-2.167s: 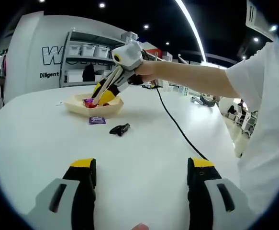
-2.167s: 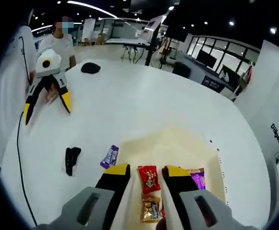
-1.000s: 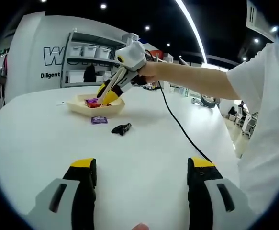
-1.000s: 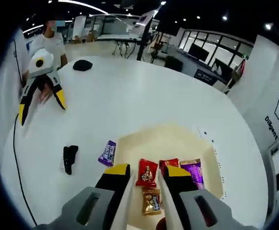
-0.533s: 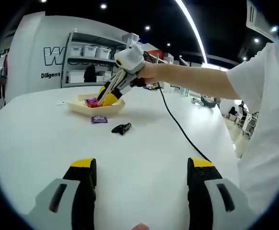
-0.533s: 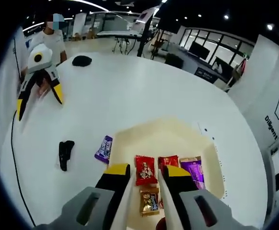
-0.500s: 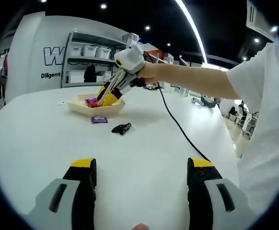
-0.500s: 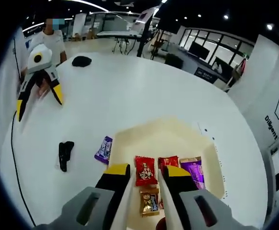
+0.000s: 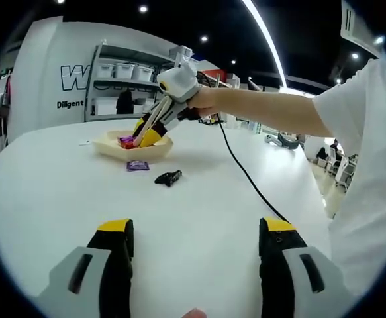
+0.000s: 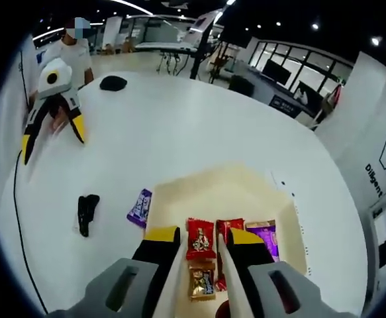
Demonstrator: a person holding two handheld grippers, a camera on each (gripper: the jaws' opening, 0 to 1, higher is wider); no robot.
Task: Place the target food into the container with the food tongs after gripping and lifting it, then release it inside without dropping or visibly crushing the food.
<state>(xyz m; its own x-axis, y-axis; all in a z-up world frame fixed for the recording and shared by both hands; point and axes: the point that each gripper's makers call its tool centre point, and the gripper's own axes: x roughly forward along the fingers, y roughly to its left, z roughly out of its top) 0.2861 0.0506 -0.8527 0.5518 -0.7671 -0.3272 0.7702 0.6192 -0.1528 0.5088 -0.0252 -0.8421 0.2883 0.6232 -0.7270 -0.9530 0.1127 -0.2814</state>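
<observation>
Both grippers idle: right gripper (image 10: pixel 200 240) poised narrow-jawed over tray (image 10: pixel 245 192), left gripper (image 9: pixel 196 235) wide, level.

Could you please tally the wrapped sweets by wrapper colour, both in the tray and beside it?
Red: 2
Purple: 2, one in the tray, one on the table beside it
Brown-gold: 1
Total: 5

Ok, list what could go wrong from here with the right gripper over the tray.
1. The right gripper straddles a red candy packed beside other wrappers in the tray; closing may pinch a neighbour too.
2. The purple candy lies on the table against the tray's edge and may get overlooked.
3. The narrow jaws could crush the packet.
</observation>
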